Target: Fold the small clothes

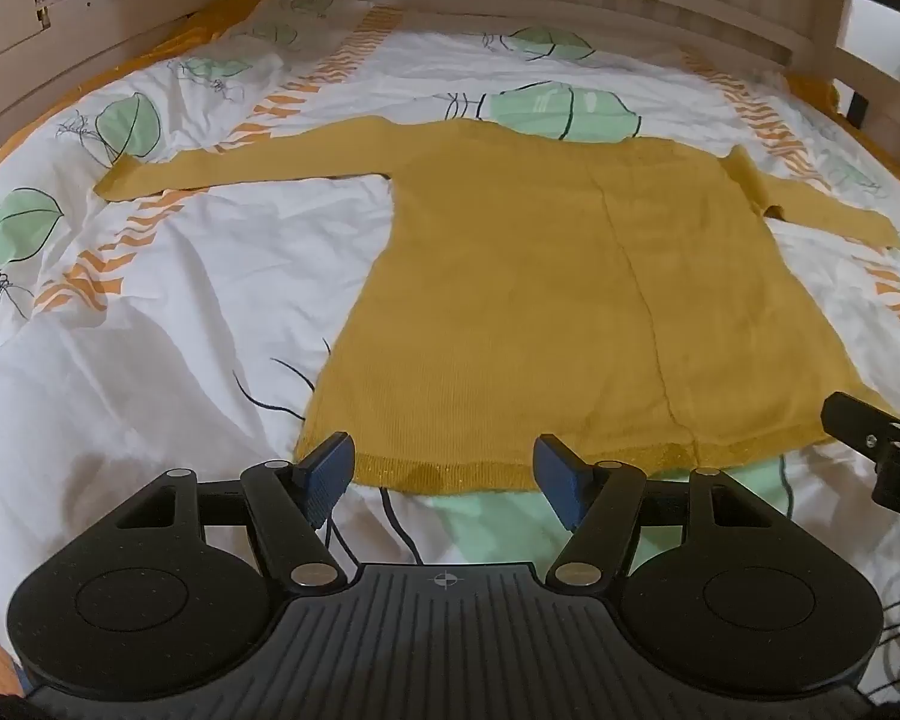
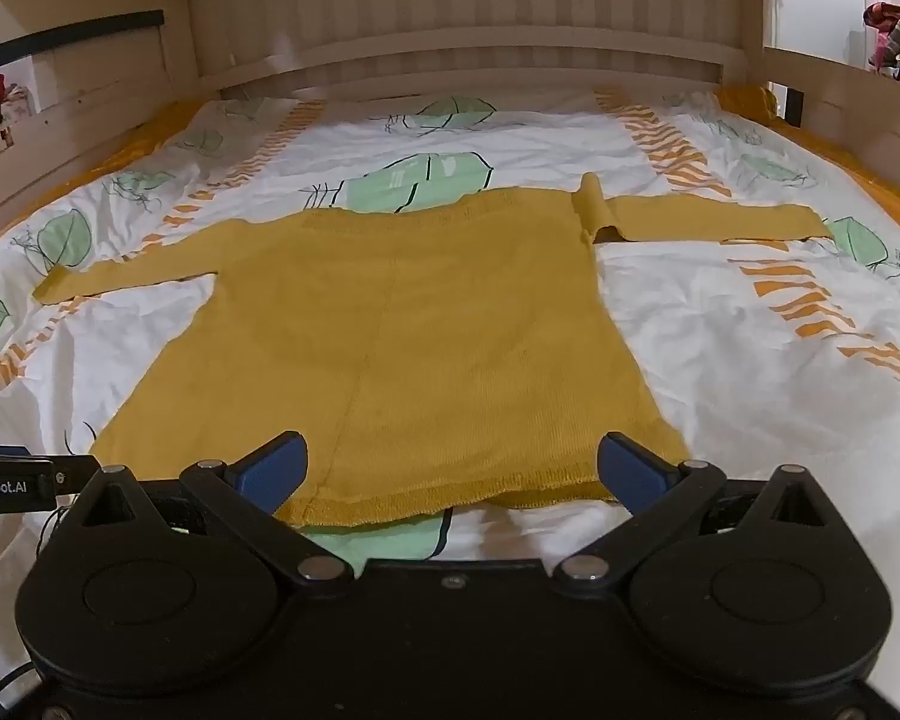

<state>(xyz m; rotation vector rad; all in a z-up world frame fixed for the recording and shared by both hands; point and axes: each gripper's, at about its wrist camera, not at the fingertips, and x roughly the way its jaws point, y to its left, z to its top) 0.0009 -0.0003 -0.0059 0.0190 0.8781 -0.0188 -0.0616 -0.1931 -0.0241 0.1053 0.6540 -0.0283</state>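
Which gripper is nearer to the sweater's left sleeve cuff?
Left. The left gripper is at the hem near that side of the sweater; the right gripper is at the hem's other end.

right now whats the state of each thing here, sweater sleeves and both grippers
mustard sweater: spread flat on the duvet, unfolded
sleeve on the picture's left: stretched out straight
sleeve on the picture's right: stretched out, kinked at the shoulder
left gripper: open, at the hem, holding nothing
right gripper: wide open, at the hem, holding nothing
duvet: wrinkled
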